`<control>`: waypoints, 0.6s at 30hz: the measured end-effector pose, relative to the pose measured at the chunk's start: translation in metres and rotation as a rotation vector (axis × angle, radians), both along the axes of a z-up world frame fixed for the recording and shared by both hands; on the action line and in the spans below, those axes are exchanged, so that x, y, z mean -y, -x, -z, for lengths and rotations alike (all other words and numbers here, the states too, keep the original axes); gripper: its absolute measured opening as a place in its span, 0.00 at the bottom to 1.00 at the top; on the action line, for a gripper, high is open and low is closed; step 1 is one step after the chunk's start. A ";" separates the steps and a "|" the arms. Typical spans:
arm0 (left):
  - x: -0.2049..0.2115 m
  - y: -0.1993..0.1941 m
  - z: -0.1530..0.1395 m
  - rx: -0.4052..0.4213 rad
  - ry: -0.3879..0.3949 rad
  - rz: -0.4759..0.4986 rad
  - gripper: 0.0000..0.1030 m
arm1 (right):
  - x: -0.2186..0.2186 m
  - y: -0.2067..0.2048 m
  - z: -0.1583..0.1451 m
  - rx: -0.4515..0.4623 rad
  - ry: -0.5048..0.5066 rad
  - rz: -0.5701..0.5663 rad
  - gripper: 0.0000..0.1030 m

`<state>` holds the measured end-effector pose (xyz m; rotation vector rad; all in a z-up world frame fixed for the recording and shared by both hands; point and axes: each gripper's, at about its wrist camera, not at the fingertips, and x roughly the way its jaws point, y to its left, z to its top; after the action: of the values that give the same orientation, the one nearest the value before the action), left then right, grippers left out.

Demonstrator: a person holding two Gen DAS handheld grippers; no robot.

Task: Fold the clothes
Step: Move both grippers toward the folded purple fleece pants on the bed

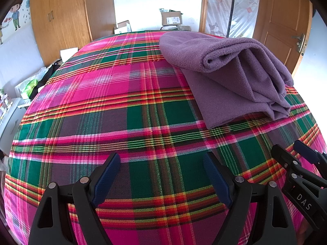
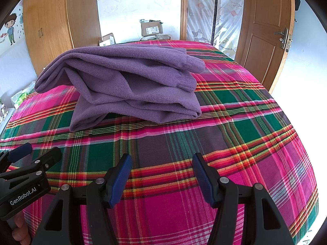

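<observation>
A purple fleece garment [image 1: 226,69] lies folded in several layers on a bed covered with a plaid sheet [image 1: 122,122] in pink, green and purple. In the left wrist view it lies at about 1 o'clock from the left tool [image 1: 161,175]; in the right wrist view it is at about 11 o'clock from the right tool [image 2: 161,175]. Both tools hover above the sheet, near each other and well apart from the garment. The left tool is spread wide with nothing between its blue pads. The right tool is also spread and empty. A wooden door [image 2: 265,30] stands at 2 o'clock behind the bed.
</observation>
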<state>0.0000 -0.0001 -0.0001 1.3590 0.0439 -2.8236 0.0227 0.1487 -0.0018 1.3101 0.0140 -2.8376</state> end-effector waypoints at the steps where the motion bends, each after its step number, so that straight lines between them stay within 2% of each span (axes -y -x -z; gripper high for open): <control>1: 0.000 0.000 0.000 0.000 0.002 0.000 0.82 | 0.000 0.000 0.000 0.000 0.000 0.000 0.60; 18: 0.000 0.000 0.001 -0.003 0.005 -0.009 0.83 | 0.002 0.001 0.001 0.001 0.002 0.000 0.60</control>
<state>0.0001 -0.0005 -0.0008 1.3506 0.0426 -2.8167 0.0218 0.1468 -0.0024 1.3105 0.0116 -2.8366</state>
